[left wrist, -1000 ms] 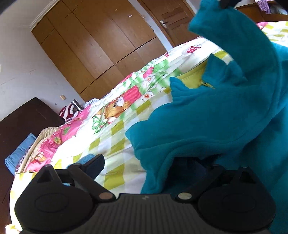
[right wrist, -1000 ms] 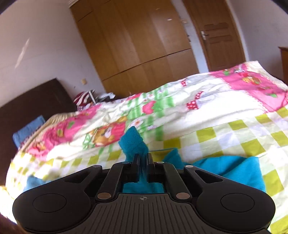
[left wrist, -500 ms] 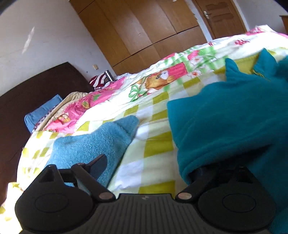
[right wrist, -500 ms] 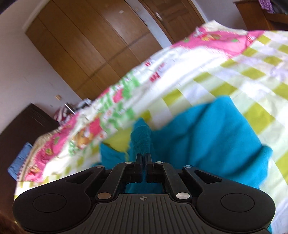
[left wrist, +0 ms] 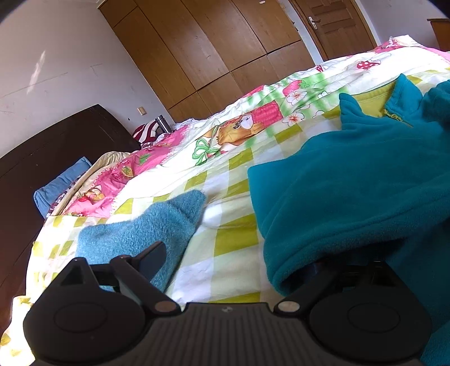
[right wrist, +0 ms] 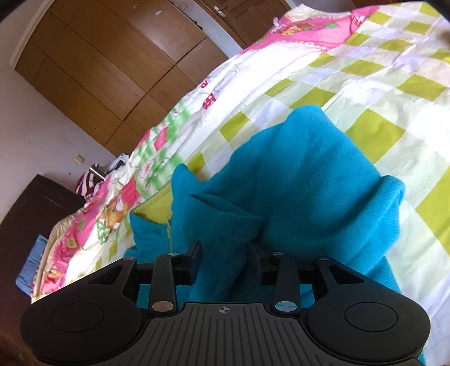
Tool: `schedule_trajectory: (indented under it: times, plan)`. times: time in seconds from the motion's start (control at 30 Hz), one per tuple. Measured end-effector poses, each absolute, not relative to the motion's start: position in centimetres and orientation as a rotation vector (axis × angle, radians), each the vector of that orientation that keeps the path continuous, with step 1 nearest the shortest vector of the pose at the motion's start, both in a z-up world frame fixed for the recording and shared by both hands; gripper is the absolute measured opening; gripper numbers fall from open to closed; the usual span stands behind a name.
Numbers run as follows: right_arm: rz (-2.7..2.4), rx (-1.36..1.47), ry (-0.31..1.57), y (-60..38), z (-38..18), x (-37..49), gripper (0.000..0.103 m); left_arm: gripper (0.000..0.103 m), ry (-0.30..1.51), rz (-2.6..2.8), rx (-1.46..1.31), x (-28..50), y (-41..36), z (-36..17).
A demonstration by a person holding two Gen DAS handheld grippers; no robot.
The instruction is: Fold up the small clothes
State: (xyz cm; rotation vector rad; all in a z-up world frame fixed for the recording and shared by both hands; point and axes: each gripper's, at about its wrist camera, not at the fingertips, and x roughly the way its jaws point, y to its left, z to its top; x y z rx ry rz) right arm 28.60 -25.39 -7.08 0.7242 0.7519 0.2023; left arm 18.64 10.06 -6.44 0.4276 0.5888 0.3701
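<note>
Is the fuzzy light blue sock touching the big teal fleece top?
Apart. The left wrist view shows a bare strip of checked bedspread between the light blue sock and the teal fleece top.

I'm seeing a sunlit bedroom: wooden wardrobe along the white wall, dark headboard, wooden door beyond.

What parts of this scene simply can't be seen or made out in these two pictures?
- Left wrist view: the left gripper's far finger is buried under the teal fleece garment, so a grip there cannot be confirmed.
- Left wrist view: the garment runs off the right edge.
- Right wrist view: the right gripper's body hides the garment's near end.
- Both views: the striped item by the headboard is too small.
</note>
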Motion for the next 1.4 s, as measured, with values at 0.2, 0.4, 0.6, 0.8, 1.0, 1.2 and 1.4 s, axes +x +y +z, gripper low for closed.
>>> schedule_trajectory:
  times: [0.2,0.4,0.6,0.8,1.0,1.2,1.4]
  plan:
    - [0.240,0.761,0.627,-25.7,-4.1,28.9,0.004,0.103,0.505,0.442,0.364,18.3,10.6,-4.7]
    - [0.133,0.707,0.636,-28.3,-5.6,26.1,0.005,0.103,0.594,0.386,0.457,17.3,9.3,-7.7]
    - [0.131,0.628,0.748,-28.3,-7.5,23.8,0.011,0.103,0.583,0.338,0.537,15.1,8.5,-7.1]
    - [0.167,0.543,0.695,-28.2,-4.0,22.7,0.013,0.103,0.555,0.318,0.524,12.1,8.9,-4.8]
    - [0.279,0.359,0.630,-23.9,-1.1,23.3,0.013,0.103,0.483,0.295,0.362,12.0,9.2,-1.1]
    - [0.488,0.146,0.654,-16.9,-0.6,26.9,0.013,0.103,0.561,0.212,0.387,16.6,7.1,-4.4]
    - [0.700,-0.088,0.799,-12.9,-2.4,31.9,0.019,0.103,0.583,0.181,0.428,16.1,6.6,-6.6]
